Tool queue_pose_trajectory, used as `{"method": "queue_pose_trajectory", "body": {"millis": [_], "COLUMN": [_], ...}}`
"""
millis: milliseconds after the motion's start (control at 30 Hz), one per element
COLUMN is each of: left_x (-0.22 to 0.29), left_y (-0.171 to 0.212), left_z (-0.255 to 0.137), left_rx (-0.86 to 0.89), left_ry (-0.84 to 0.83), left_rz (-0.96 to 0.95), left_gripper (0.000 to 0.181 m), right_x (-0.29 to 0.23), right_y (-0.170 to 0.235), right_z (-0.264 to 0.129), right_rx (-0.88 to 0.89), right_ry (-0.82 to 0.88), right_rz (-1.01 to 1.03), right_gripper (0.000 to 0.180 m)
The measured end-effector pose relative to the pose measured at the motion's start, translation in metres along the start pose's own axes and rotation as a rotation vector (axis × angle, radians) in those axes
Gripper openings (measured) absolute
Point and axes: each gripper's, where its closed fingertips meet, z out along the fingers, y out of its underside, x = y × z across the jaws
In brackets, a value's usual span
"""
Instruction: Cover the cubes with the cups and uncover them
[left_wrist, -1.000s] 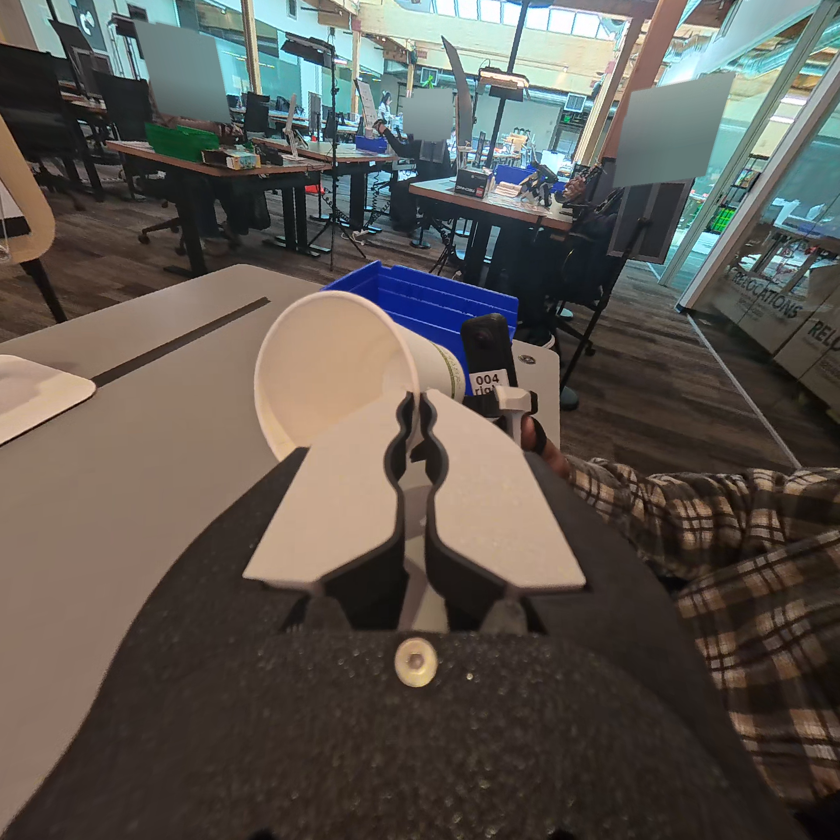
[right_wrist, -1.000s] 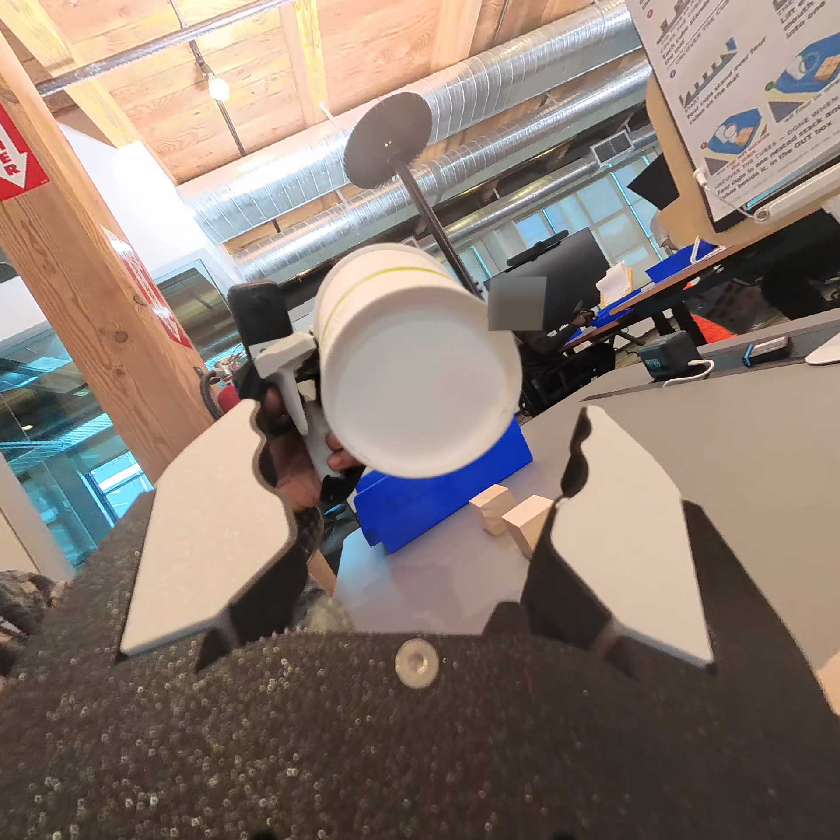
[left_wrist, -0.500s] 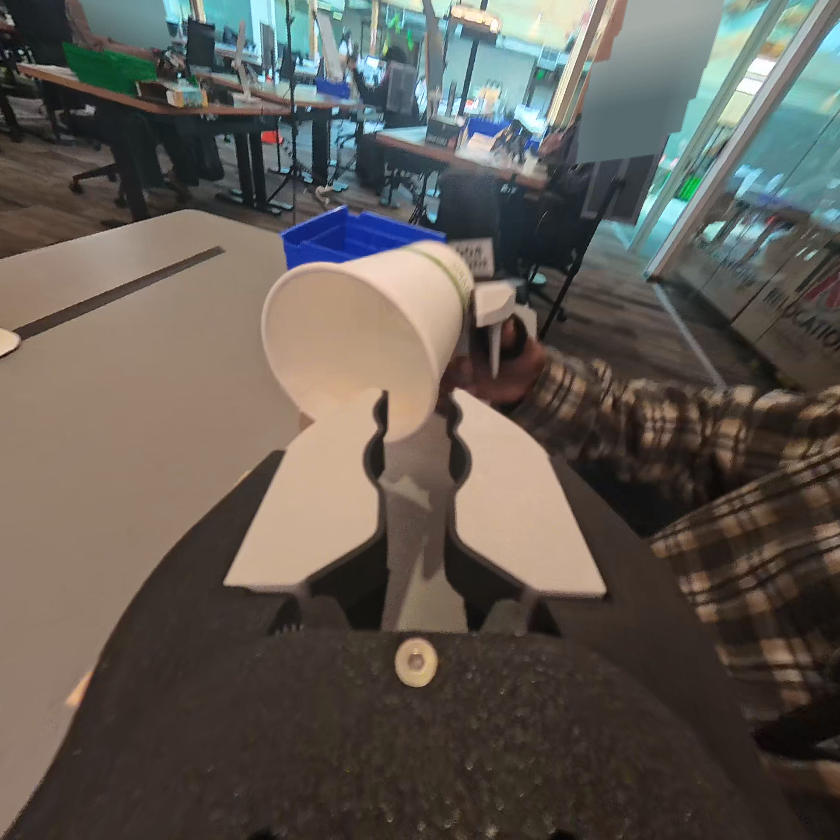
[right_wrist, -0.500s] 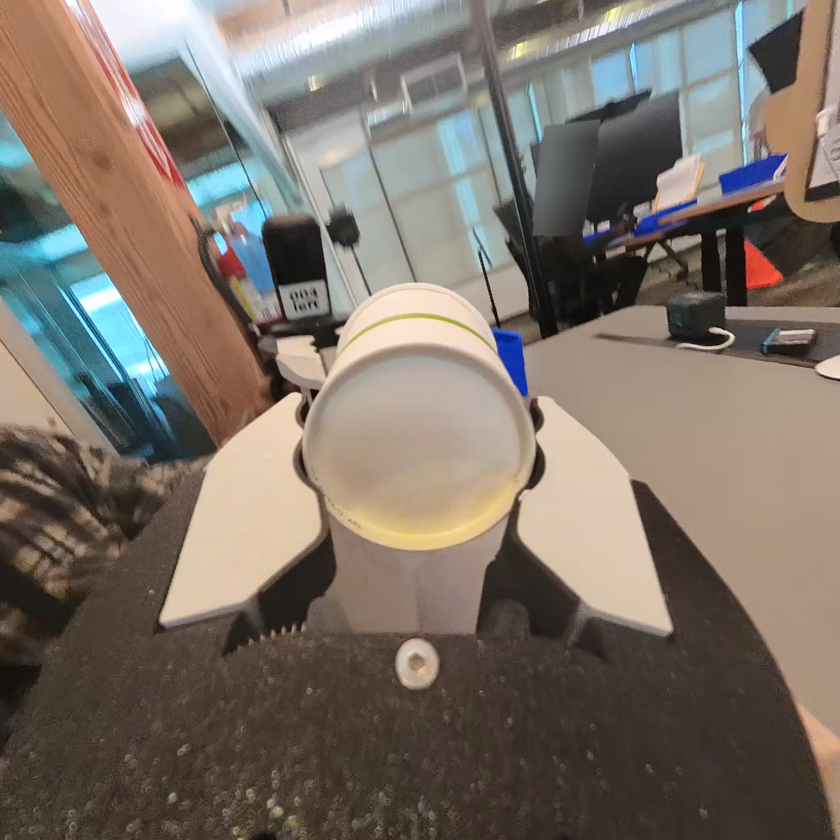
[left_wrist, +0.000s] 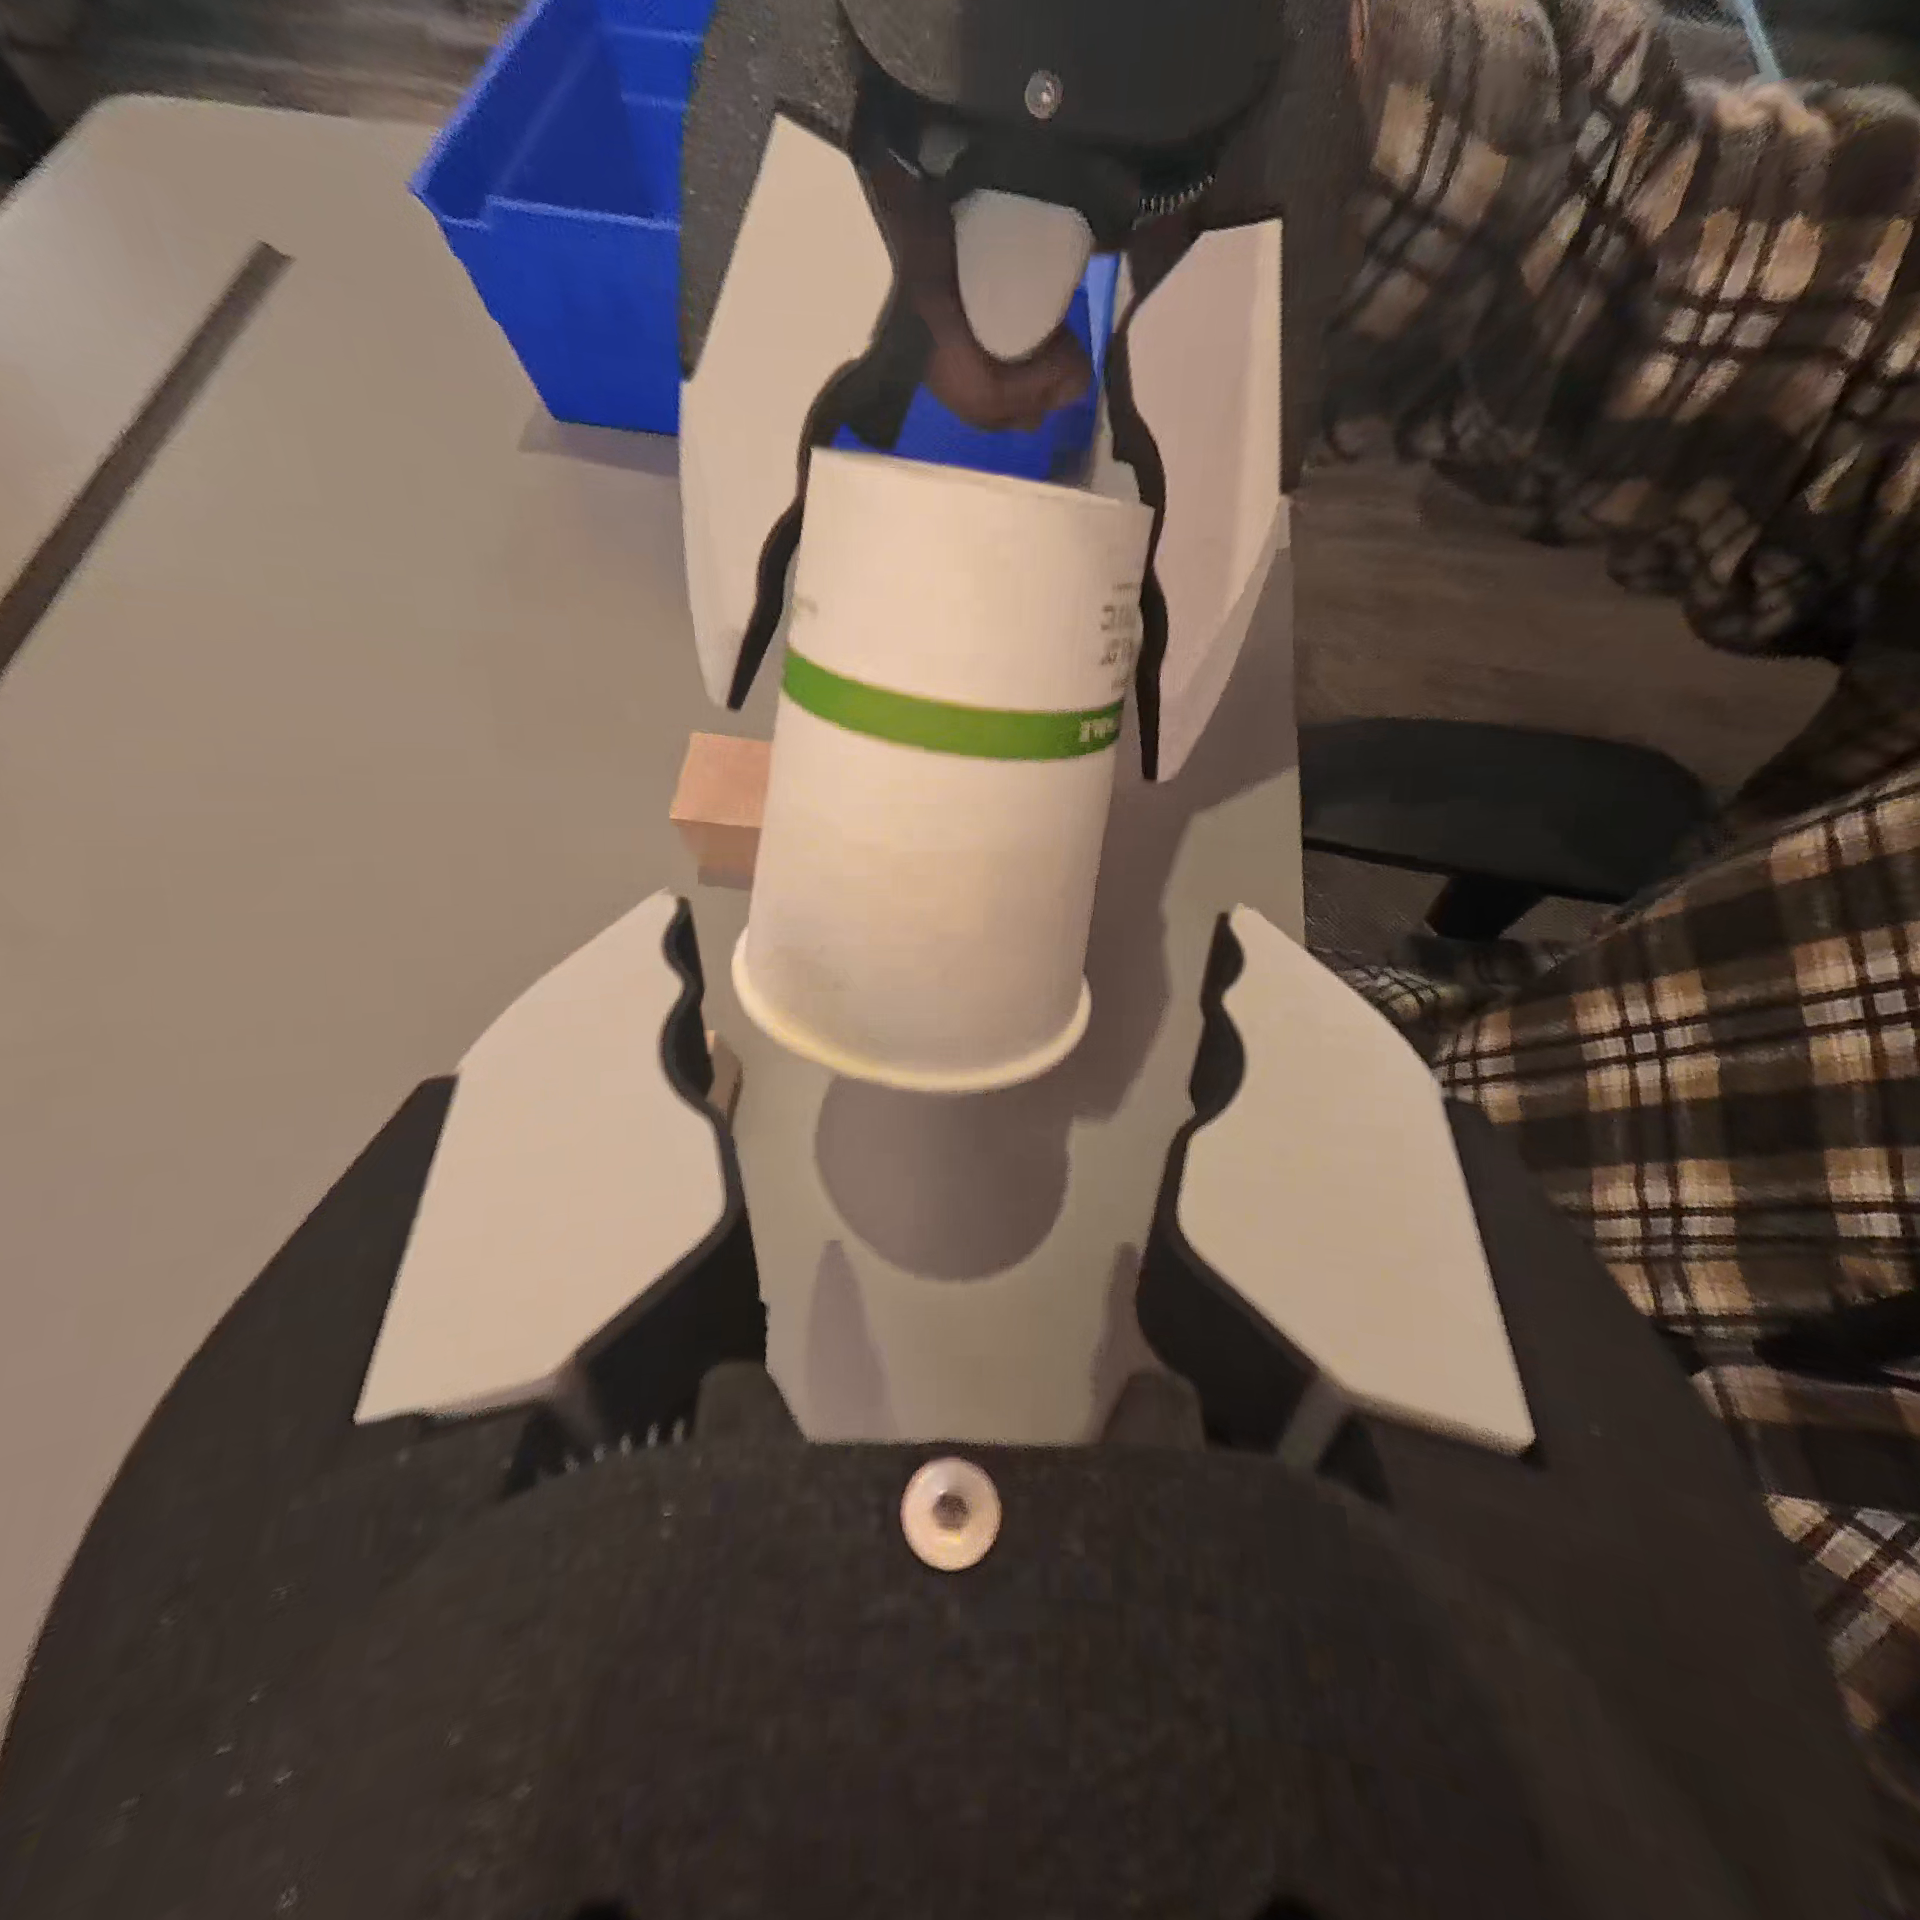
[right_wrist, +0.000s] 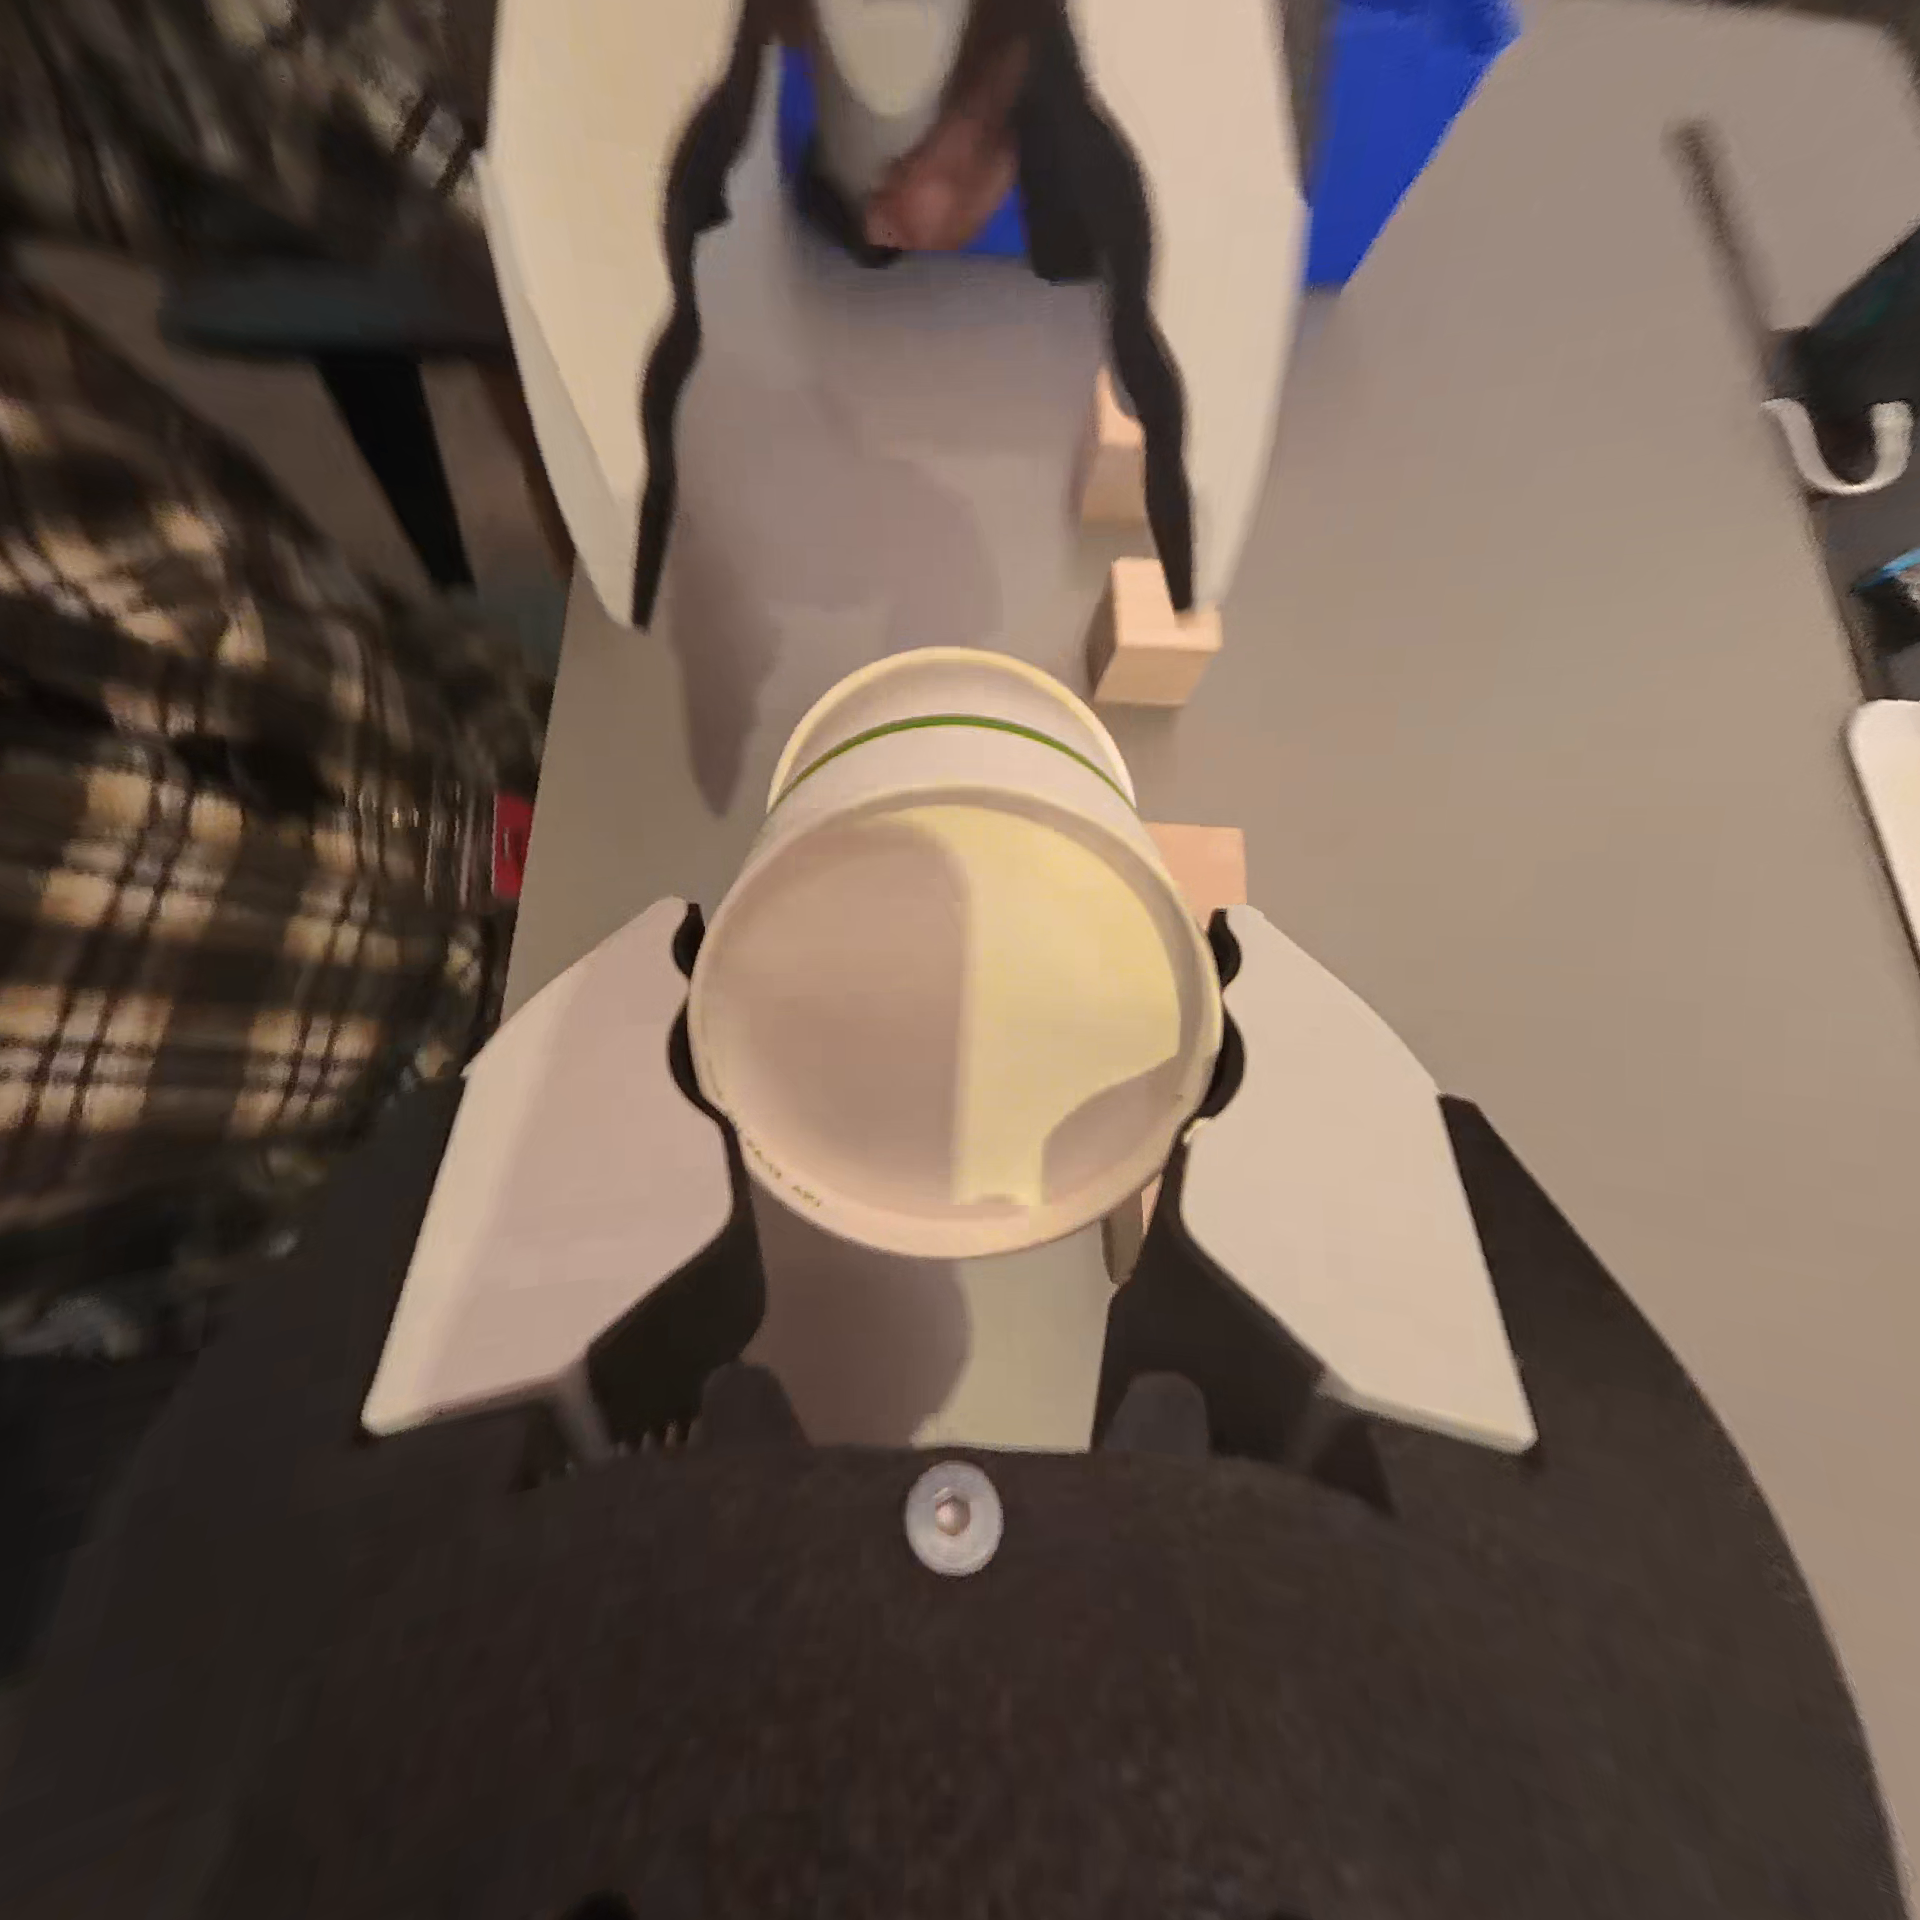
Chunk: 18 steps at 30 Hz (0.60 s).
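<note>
A white paper cup (left_wrist: 925, 831) with a green band hangs mouth down a little above the grey table (left_wrist: 312, 831). My right gripper (right_wrist: 953, 935) is shut on the cup (right_wrist: 951, 1039) near its base. It also shows in the left wrist view (left_wrist: 940, 717), reaching in from the far side. My left gripper (left_wrist: 951, 935) is open, its pads apart from the cup's rim on both sides. It also shows in the right wrist view (right_wrist: 914, 608). A wooden cube (left_wrist: 717, 800) lies just left of the cup. Three cubes (right_wrist: 1148, 644) (right_wrist: 1205, 862) (right_wrist: 1112, 468) lie beside the cup on the table.
A blue bin (left_wrist: 561, 239) stands at the table's far end. The table's edge runs just right of the cup, with a black chair (left_wrist: 1496, 800) and a person's plaid sleeve (left_wrist: 1662, 364) beyond it. A white cable (right_wrist: 1839, 457) and small devices lie further along the table.
The cup passed from my left gripper to my right: the right jaws closed on its base and the left jaws opened off its rim. Both grippers tipped down and the cup now points mouth down.
</note>
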Motion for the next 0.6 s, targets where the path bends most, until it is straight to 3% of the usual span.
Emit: {"method": "queue_pose_trajectory", "body": {"millis": [367,600], "left_x": [0.007,0.010], "left_y": [0.022,0.032], "left_z": [0.033,0.037], "left_rx": [-0.134,-0.163], "left_ry": [0.054,0.070], "left_rz": [0.023,0.038], "left_gripper": [0.091,0.081], "right_x": [-0.012,-0.018], "right_y": [-0.005,-0.007], "right_z": [0.022,0.032], "right_rx": [-0.135,-0.185], "right_ry": [-0.111,-0.156], "right_rz": [-0.066,-0.072], "right_gripper": [0.089,0.090]}}
